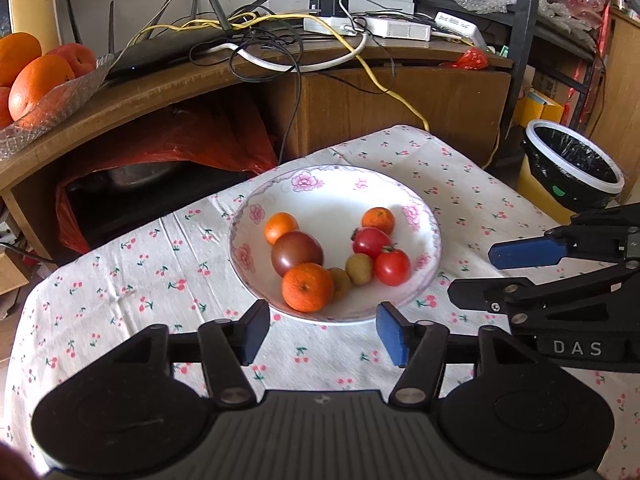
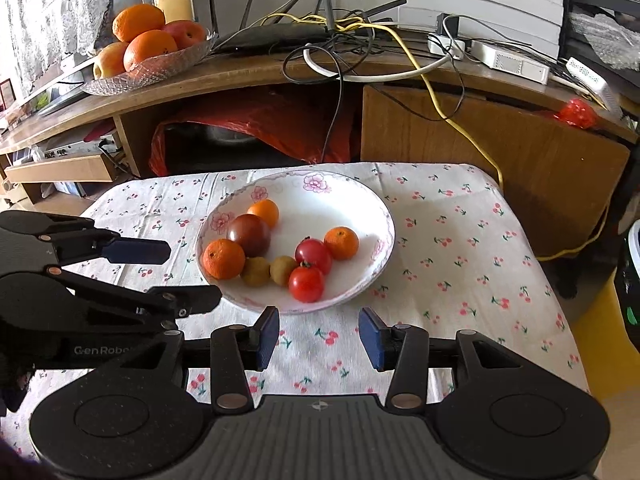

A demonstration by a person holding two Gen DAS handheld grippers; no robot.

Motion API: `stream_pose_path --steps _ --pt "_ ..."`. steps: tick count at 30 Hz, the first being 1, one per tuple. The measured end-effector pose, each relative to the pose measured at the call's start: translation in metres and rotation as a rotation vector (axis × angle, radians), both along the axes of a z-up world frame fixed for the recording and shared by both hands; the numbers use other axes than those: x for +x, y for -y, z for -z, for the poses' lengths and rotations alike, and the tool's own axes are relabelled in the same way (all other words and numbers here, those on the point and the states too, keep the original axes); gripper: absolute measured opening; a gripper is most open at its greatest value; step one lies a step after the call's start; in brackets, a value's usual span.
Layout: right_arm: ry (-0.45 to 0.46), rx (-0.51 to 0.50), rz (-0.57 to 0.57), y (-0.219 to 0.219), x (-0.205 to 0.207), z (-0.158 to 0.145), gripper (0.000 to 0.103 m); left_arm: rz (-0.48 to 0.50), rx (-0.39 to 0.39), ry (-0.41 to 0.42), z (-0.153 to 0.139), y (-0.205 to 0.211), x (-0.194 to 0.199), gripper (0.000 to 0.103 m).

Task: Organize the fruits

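A white floral bowl [image 1: 280,184] [image 2: 372,200] stands on the cherry-print tablecloth. It holds three small oranges [image 1: 307,287] [image 2: 223,259], a dark purple tomato [image 1: 296,252] [image 2: 249,234], two red tomatoes [image 1: 392,266] [image 2: 306,283] and two small yellow-brown fruits [image 1: 359,269] [image 2: 255,271]. My left gripper [image 1: 323,332] [image 2: 182,276] is open and empty, just short of the bowl's near rim. Empty too, my right gripper [image 2: 319,335] [image 1: 476,274] stands open in front of the bowl's near rim.
A wooden cabinet [image 2: 480,128] behind the table carries a router, tangled cables [image 2: 360,40] and a glass dish of large oranges and apples [image 2: 148,44] [image 1: 36,76]. A black-lined bin [image 1: 572,160] stands right of the table. A red bag [image 1: 168,140] fills the cabinet's open shelf.
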State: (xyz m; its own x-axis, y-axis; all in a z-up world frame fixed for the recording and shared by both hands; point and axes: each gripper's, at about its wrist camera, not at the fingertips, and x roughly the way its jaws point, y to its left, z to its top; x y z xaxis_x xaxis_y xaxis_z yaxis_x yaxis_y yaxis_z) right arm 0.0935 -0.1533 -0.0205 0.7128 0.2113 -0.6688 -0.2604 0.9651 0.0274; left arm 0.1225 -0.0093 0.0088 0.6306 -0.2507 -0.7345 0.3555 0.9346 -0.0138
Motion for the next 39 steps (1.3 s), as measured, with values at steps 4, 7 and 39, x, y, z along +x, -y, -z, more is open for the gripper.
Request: stream_pose_path --steps 4,7,39 --pt "0.006 0.005 0.008 0.0 -0.011 -0.002 0.039 -0.011 -0.004 0.005 -0.002 0.001 -0.011 0.071" --pt "0.008 0.01 0.012 0.001 -0.018 -0.003 0.039 -0.022 -0.021 -0.003 -0.003 0.0 -0.017 0.073" --pt "0.029 0.078 0.053 -0.006 -0.095 -0.012 0.041 -0.104 -0.026 0.089 -0.025 -0.007 -0.093 0.087"
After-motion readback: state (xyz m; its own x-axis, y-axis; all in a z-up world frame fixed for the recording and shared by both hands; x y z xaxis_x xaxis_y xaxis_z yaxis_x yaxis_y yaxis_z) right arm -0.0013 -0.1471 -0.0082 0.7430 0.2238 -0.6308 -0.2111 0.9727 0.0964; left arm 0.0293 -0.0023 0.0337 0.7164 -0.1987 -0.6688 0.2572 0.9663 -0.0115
